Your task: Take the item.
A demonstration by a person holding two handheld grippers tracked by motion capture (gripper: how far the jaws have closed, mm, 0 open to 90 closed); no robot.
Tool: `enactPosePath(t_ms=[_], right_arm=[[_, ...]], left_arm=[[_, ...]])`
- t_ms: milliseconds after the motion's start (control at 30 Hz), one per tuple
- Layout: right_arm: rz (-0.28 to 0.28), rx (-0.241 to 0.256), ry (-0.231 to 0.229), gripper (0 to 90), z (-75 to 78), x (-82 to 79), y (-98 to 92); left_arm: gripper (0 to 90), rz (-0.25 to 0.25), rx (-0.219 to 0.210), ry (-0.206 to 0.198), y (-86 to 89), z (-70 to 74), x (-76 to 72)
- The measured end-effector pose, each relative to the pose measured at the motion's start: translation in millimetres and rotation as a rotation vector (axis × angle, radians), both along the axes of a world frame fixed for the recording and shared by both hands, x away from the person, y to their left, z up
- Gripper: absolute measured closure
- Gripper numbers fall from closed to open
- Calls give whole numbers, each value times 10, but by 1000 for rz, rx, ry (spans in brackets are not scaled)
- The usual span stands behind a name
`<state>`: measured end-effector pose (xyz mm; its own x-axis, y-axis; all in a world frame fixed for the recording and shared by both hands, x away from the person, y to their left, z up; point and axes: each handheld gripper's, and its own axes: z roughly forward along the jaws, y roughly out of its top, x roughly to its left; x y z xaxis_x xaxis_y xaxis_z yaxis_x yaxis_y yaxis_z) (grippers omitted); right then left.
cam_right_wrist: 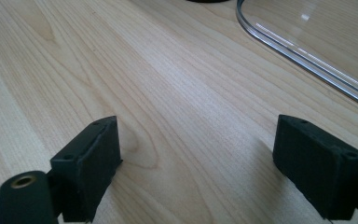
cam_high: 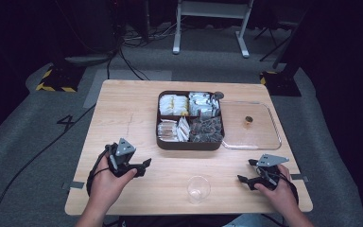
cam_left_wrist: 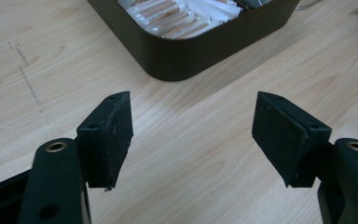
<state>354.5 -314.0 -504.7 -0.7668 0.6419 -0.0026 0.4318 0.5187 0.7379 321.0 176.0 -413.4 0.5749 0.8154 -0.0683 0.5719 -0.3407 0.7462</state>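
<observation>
Both tongs, left (cam_high: 147, 163) and right (cam_high: 246, 171), gape empty on my worktop (cam_high: 123, 113); tray (cam_high: 189, 143), lid (cam_high: 274, 137) and cup (cam_high: 198, 189) sit untouched, nothing begun, I judge.

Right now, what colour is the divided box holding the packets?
Dark brown box, clearest in the left gripper view.

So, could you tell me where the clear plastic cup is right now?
In the high view, the clear plastic cup stands near the table's front edge, between the left gripper and right gripper, in front of the dark compartment box.
</observation>
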Motion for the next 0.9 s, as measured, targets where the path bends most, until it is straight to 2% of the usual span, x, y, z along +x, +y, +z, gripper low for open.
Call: enactPosePath(t_ms=[133,200,267,300,333,400,567,633,900], right_arm=[[0,0,0,151,0,0,0],[0,0,0,151,0,0,0],[0,0,0,151,0,0,0],[0,0,0,151,0,0,0],[0,0,0,151,0,0,0],[0,-1,0,151,0,0,0],[0,-1,1,152,1,0,0],[0,-1,1,151,1,1,-1],[2,0,1,152,1,3,-1]], left_arm=[[294,-2,-11,-4,-29,44,111],[292,-10,-1,-22,-43,66,190],[306,-12,0,-33,-67,84,319],[306,-12,0,-33,-67,84,319],[307,-16,-10,-25,-108,113,407],[309,-16,-13,-27,-134,133,450],[313,-15,-4,-54,-304,242,656],[313,-4,-26,-69,-421,282,769],[309,-6,-18,-91,-669,327,1022]])
